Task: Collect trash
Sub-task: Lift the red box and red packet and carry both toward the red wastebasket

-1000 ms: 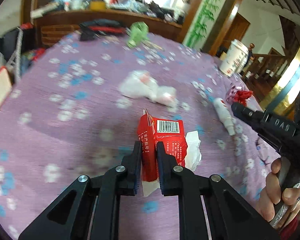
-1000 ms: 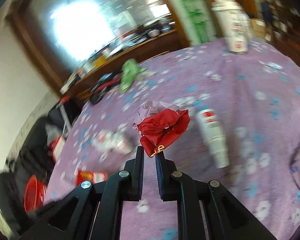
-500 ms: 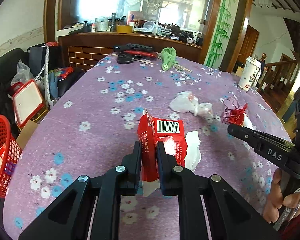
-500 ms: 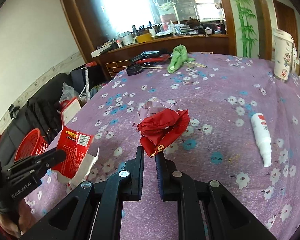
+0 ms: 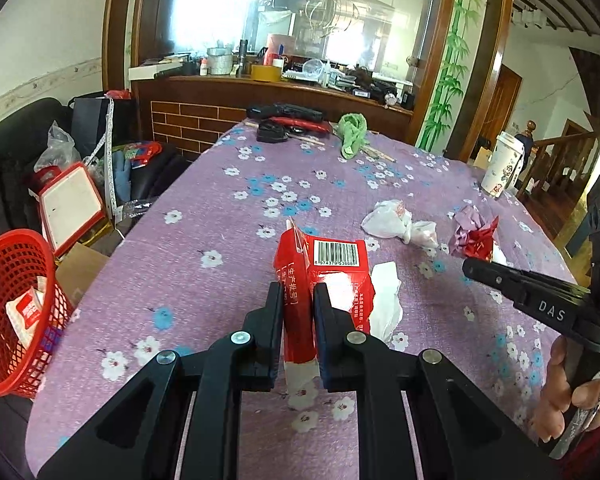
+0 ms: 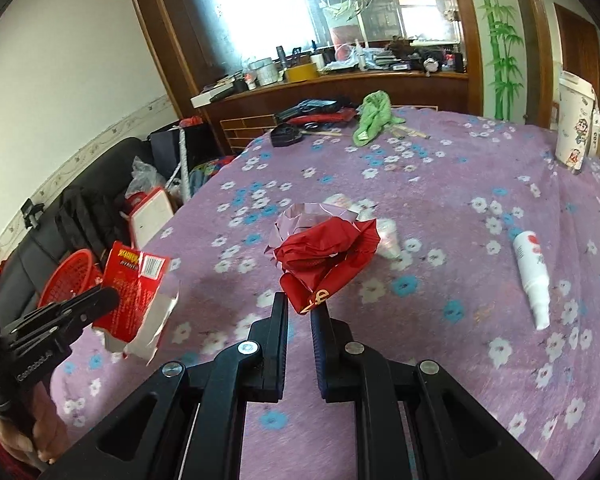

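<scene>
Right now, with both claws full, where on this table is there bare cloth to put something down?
The widest bare patch is the cloth between the table's left edge above the red basket and the red carton. Another lies between the green rag and the white bottle. It is crowded around the white bag and red wrapper.

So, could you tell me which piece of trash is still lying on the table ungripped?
The white plastic wad; the red carton sits in the left gripper, the red wrapper in the right gripper.
</scene>
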`<state>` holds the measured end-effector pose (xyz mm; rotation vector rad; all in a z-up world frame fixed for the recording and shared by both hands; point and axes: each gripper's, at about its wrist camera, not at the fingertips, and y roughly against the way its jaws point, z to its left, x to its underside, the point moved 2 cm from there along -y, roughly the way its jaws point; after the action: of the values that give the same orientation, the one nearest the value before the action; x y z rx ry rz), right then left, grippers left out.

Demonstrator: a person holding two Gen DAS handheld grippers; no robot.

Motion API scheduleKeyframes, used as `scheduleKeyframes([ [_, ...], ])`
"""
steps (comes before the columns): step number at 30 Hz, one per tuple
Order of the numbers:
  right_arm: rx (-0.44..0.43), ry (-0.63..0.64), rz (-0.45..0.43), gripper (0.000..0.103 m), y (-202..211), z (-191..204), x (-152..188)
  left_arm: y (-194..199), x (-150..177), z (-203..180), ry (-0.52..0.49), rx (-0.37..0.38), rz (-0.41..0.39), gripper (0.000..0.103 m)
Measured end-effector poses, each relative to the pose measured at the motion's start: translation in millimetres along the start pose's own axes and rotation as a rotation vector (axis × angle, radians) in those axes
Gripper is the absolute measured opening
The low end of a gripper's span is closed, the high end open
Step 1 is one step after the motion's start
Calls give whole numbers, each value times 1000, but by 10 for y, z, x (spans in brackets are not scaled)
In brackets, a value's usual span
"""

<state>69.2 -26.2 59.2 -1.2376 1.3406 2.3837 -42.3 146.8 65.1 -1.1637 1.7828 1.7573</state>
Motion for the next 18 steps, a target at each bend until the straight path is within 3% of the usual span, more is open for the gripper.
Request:
scheduleKeyframes([
  [18,-84,44,24,13,176,775,257,451,46,407,22,-17,-61,14],
])
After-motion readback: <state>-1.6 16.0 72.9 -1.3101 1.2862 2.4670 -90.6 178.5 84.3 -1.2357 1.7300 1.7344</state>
